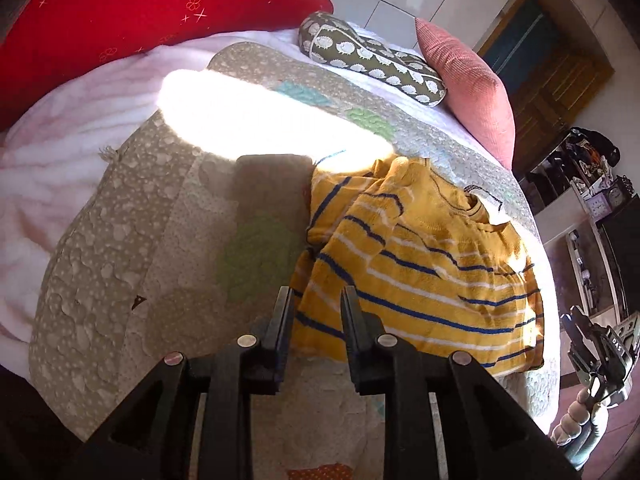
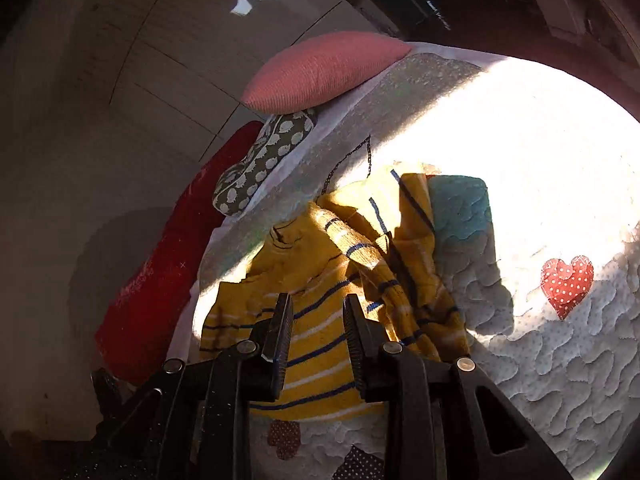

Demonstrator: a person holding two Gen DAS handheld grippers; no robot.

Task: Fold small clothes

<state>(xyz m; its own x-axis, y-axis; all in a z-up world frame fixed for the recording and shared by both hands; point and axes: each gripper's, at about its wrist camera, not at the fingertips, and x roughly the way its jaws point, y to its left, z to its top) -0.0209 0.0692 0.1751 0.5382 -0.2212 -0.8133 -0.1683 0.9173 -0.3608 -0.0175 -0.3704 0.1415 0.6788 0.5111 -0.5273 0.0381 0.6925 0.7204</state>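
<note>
A small yellow sweater (image 1: 420, 272) with blue and white stripes lies crumpled on a quilted bedspread (image 1: 120, 240), one sleeve thrown across its body. My left gripper (image 1: 317, 294) hovers over the sweater's lower left corner, open, with only cloth far below showing through the gap. In the right wrist view the same sweater (image 2: 328, 264) lies half in sun, half in shade. My right gripper (image 2: 317, 300) hangs above its hem, open, with nothing pinched between the pads. At the right edge of the left wrist view a hand (image 1: 576, 420) holds that other gripper off the bedside.
A red pillow (image 1: 140, 20), a patterned bolster (image 1: 372, 60) and a pink cushion (image 1: 468, 84) line the bed's far side. A white blanket (image 1: 60, 152) lies at the left. Glaring sunlight (image 1: 260, 120) washes out part of the quilt. Shelves (image 1: 592, 184) stand beyond the bed's right edge.
</note>
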